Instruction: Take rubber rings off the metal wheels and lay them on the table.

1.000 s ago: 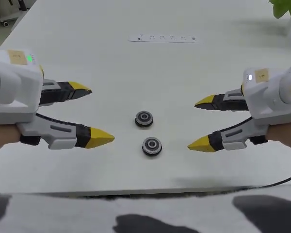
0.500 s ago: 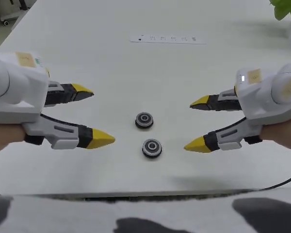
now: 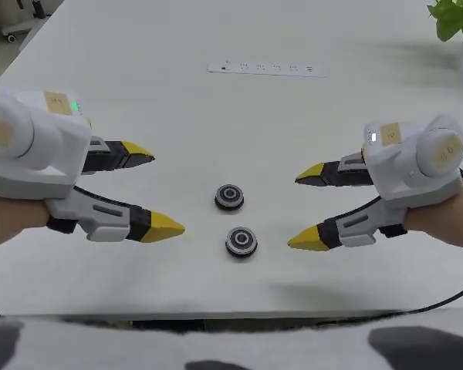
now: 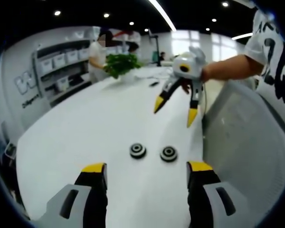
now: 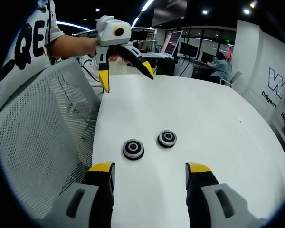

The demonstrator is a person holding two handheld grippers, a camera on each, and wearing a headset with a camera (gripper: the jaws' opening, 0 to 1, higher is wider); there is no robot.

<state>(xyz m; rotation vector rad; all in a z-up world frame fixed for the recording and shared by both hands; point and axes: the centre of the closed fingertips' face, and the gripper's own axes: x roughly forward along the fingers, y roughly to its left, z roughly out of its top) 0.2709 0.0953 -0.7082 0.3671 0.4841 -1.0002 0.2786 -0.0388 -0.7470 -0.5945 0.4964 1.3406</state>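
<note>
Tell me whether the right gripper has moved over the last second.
Yes. In the head view the right gripper has edged inward, toward the nearer metal wheel, so the gap between its yellow tips and that wheel has narrowed.

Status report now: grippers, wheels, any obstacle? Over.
Left gripper open, empty; right gripper open, empty. Far wheel and near wheel on the table between them, black rings on, untouched. Nothing stands between grippers and wheels.

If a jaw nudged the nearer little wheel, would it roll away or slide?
Probably slide, not roll: the nearer wheel lies flat on the table. Its dark rubber ring may grip the smooth top and drag. The shiny centre suggests metal, so fairly heavy.
</note>
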